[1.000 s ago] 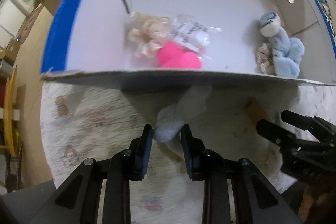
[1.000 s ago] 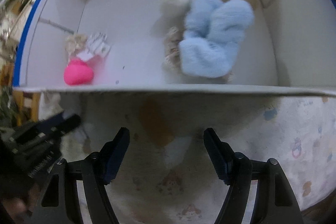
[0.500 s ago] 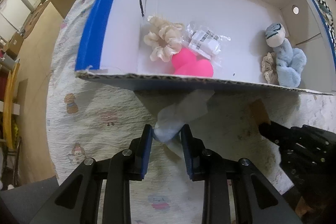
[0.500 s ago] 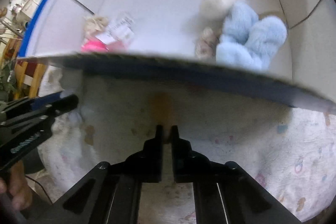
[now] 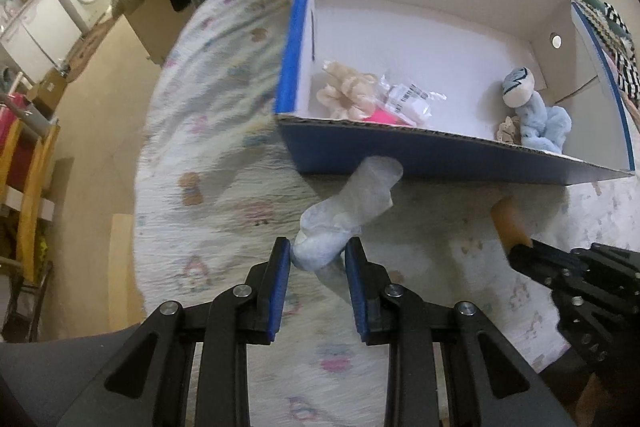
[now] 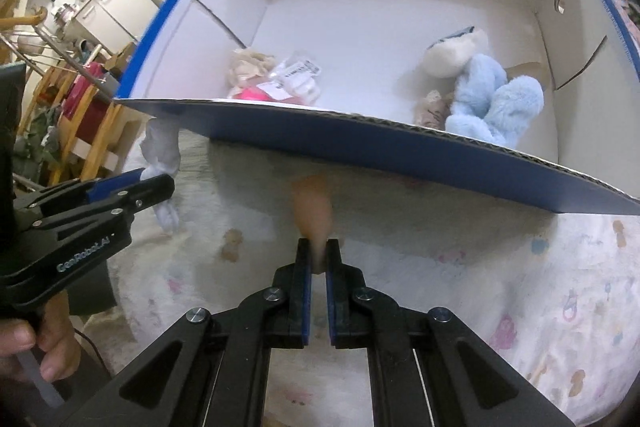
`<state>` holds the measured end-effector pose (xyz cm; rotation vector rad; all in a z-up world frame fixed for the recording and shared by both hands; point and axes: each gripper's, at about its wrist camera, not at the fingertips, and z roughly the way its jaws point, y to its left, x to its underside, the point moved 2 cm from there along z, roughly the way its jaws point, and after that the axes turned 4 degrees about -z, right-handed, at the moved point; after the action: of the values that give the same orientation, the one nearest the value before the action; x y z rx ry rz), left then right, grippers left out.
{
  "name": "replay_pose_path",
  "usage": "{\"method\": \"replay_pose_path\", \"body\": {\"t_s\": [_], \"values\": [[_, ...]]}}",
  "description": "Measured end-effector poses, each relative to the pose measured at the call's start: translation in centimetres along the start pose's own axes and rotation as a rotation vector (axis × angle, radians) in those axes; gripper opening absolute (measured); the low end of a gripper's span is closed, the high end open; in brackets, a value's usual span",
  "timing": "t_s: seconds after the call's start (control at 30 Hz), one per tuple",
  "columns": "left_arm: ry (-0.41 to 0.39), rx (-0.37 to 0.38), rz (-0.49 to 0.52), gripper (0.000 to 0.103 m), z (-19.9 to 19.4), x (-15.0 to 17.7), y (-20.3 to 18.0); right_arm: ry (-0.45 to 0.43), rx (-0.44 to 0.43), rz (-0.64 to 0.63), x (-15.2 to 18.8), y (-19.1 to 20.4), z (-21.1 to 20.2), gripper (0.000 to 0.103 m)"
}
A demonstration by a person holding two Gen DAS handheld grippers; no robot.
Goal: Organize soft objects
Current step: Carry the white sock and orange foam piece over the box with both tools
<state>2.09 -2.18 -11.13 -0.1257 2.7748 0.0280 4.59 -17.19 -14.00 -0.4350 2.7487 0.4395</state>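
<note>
between the left fingers a pale blue sock sits pinched; right fingers clamp a tan piece.

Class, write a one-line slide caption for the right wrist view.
Right hand-held gripper pinches a tan soft object before the blue box.

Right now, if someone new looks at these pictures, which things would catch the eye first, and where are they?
First, the large blue box with a white inside, standing on the patterned cloth; a fluffy light blue toy lies at its right end and a bright pink item at its left. In front of the box, the left gripper is shut on a pale blue sock, and the right gripper pinches a small tan item.
</note>
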Motion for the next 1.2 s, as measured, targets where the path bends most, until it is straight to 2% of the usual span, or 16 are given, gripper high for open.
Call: {"method": "replay_pose_path", "body": {"t_s": [0.3, 0.4, 0.67, 0.73, 0.87, 1.0, 1.2], "values": [[-0.062, -0.023, -0.001, 0.025, -0.7, 0.3, 0.7, -0.061, -0.056, -0.022, 0.5, 0.7, -3.5, 0.008], [-0.110, -0.030, -0.006, 0.025, -2.0, 0.4, 0.8, -0.095, -0.084, -0.034, 0.5, 1.0, -4.7, 0.008], [-0.352, -0.059, -0.002, 0.025, -7.4, 0.9, -0.4, -0.284, -0.138, -0.040, -0.5, 1.9, -9.2, 0.008], [-0.382, -0.056, -0.003, 0.025, -8.3, 0.4, -0.6, -0.337, -0.129, -0.041, -0.8, 1.8, -10.5, 0.008], [-0.382, -0.032, -0.021, 0.025, -9.1, -1.4, -0.7, -0.430, -0.092, -0.008, -1.4, 0.6, -12.5, 0.008], [-0.341, -0.003, -0.052, 0.025, -9.1, -3.0, -0.9, -0.526, -0.064, 0.038, -2.3, -1.1, -14.8, 0.008], [-0.317, 0.047, -0.103, 0.025, -9.6, -5.8, -1.3, -0.547, -0.026, 0.078, -3.4, -3.5, -15.6, 0.008]]}}
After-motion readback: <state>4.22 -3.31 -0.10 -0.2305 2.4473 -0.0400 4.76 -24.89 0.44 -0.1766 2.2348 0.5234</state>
